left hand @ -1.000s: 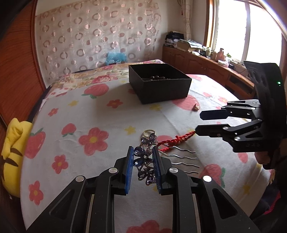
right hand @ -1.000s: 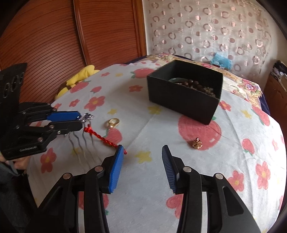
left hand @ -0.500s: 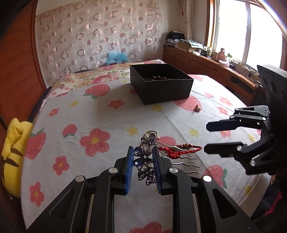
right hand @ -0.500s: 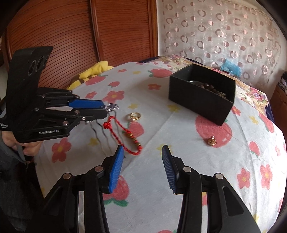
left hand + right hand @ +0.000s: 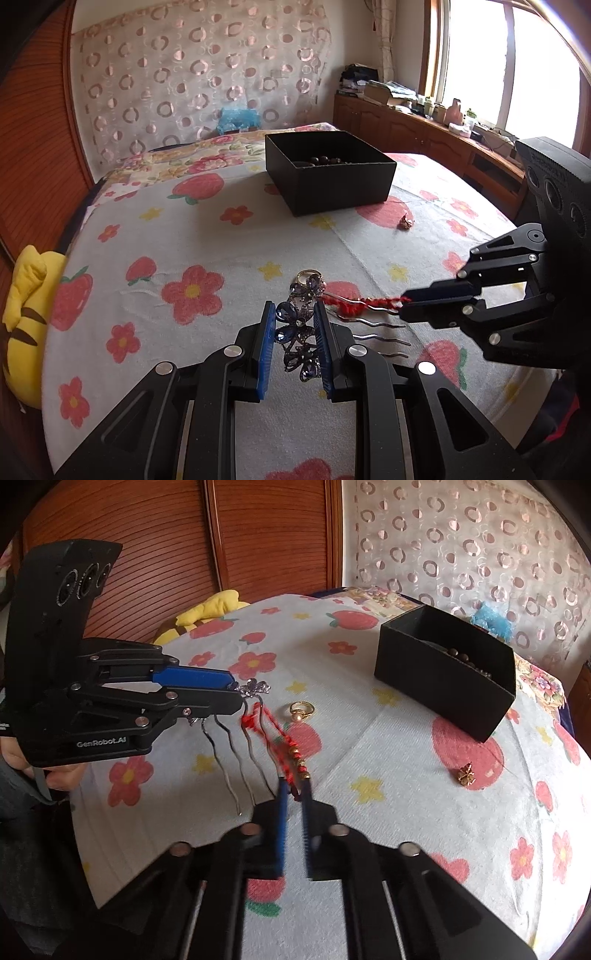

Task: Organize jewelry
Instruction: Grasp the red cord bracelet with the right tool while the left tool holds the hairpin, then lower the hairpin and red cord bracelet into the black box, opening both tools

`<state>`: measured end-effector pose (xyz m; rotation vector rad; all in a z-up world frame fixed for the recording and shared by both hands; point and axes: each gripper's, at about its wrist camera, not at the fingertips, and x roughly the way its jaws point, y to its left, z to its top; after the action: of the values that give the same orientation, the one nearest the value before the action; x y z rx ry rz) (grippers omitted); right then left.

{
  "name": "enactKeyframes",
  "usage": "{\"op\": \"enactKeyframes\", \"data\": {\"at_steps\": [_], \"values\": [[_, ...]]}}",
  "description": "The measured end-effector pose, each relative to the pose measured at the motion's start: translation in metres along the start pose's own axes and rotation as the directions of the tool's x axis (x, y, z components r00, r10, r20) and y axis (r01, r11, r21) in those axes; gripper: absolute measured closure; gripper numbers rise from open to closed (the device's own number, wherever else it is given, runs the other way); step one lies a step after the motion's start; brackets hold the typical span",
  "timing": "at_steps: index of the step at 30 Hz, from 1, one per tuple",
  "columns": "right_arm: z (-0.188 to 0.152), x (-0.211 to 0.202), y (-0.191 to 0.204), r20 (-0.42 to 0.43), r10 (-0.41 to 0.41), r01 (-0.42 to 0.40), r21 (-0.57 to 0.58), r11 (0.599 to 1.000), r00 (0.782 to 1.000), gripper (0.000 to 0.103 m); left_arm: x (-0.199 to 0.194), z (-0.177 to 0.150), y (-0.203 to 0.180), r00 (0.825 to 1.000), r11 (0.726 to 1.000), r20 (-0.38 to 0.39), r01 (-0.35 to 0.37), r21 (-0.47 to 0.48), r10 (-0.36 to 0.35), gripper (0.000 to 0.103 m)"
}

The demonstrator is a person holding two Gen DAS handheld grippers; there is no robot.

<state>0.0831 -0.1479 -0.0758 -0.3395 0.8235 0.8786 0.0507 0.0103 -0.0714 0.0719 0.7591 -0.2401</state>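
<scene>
**Both grippers clamped on tangled jewelry over the bed**

The bed [image 5: 229, 236], under its strawberry-print cover, carries a black box [image 5: 332, 181] at 12 o'clock. The left gripper [image 5: 294, 317] has its jaws pinching the purple flower hair comb [image 5: 299, 332]. The right gripper [image 5: 294, 794] has its jaws pressed together on the red cord bracelet [image 5: 286, 746], which is looped among the comb's prongs at 11 o'clock. Only the right wrist view shows the bracelet's gold beads and the ring's pearl; the gold ring [image 5: 301, 709] lies just beyond. A small gold charm [image 5: 466, 773] sits at 2 o'clock.
</scene>
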Motion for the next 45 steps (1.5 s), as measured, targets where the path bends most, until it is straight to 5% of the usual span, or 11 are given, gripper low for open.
{"op": "enactKeyframes", "data": {"at_steps": [11, 21, 33, 45], "values": [[-0.016, -0.029, -0.008, 0.029, -0.034, 0.033, 0.025, 0.999, 0.999, 0.100, -0.010, 0.009, 0.006, 0.998, 0.999, 0.046, -0.033, -0.030, 0.034, 0.083], [-0.010, -0.061, -0.033, 0.108, -0.144, 0.137, 0.076, 0.988, 0.984, 0.100, -0.017, 0.028, 0.006, 0.995, 0.998, 0.088, -0.044, -0.036, 0.047, 0.083], [0.028, -0.074, -0.071, 0.169, -0.205, 0.188, 0.112, 0.976, 0.964, 0.100, 0.001, 0.061, 0.006, 0.994, 0.999, 0.112, -0.016, -0.030, 0.019, 0.083], [0.083, -0.046, -0.115, 0.198, -0.171, 0.155, 0.091, 0.984, 0.965, 0.100, 0.022, 0.106, 0.024, 0.991, 0.999, 0.126, -0.040, -0.037, 0.045, 0.083]]}}
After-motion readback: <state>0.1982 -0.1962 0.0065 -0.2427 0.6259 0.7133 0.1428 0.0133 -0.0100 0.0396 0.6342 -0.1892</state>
